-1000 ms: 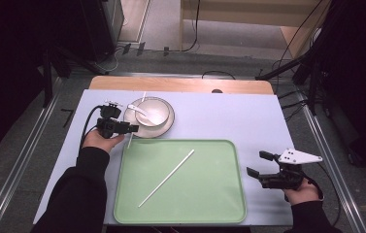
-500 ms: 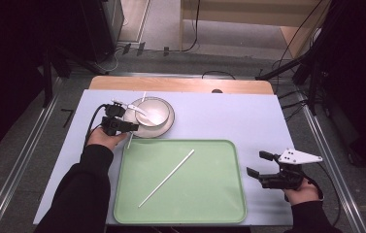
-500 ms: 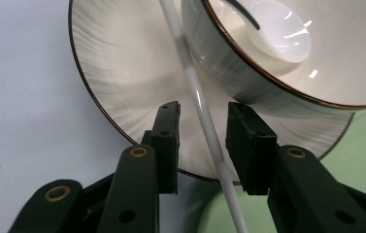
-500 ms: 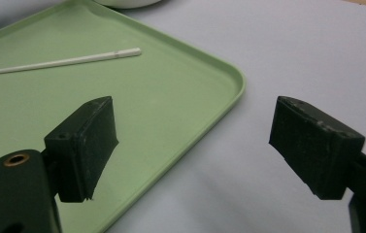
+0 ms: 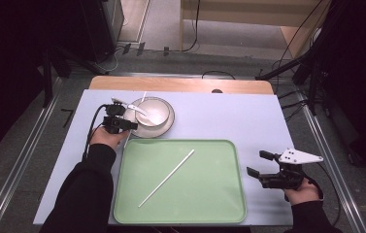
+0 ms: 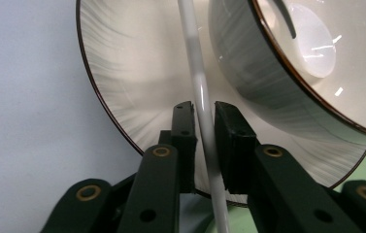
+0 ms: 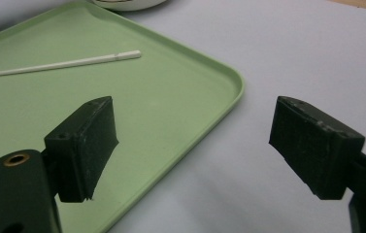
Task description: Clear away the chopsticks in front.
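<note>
Pale lilac tabletop (image 5: 229, 116) with wooden far edge, dark floor, cables and black stands around. Left gripper (image 6: 204, 121) just closed, clamped on white chopstick (image 6: 197, 87) lying over plate (image 6: 122, 73) beside bowl (image 6: 277, 73). Right gripper (image 7: 190, 145) spread wide, nothing held, beside green tray (image 7: 180, 92). Second chopstick (image 5: 167, 178) on tray.
</note>
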Tool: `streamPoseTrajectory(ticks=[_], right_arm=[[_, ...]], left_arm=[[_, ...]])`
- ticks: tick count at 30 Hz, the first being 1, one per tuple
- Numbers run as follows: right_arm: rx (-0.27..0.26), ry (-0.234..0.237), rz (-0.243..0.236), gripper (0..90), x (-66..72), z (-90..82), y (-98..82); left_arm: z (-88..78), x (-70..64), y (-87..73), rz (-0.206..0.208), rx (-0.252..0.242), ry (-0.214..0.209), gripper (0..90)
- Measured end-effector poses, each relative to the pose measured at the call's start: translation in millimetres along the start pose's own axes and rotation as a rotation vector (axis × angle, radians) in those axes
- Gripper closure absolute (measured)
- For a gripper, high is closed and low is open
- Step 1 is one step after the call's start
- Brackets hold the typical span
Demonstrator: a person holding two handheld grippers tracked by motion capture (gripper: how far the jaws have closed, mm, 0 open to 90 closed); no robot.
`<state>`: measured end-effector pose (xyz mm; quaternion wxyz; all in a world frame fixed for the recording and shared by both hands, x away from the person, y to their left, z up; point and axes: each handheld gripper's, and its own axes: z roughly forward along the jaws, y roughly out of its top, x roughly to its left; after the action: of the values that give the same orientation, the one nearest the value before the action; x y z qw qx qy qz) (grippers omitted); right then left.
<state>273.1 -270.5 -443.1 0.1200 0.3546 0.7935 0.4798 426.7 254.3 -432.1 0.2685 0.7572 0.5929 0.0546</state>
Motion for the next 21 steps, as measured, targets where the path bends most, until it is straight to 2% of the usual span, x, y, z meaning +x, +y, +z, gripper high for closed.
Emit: streamPoseTrajectory(ticks=[1,9,14,16,21], right_arm=[[0.002,-0.001,0.001,17.8,0.1,0.1,-0.1],[0.004,-0.001,0.001,17.8,0.4,0.5,-0.1],[0.004,0.0,0.002,17.8,0.7,0.8,-0.2],[0.004,0.0,0.003,17.8,0.7,0.8,-0.3],[0.006,0.0,0.001,17.8,0.5,0.7,-0.4]], left_arm=[[0.0,0.1,0.3,-0.015,-0.002,0.0,81.8],[-1.0,2.5,1.2,-0.054,-0.001,-0.007,84.9],[-2.2,4.5,1.8,-0.066,-0.002,-0.012,85.3],[-5.6,7.8,2.5,-0.088,-0.015,-0.029,85.5],[-12.8,13.4,2.8,-0.117,-0.024,-0.038,85.6]])
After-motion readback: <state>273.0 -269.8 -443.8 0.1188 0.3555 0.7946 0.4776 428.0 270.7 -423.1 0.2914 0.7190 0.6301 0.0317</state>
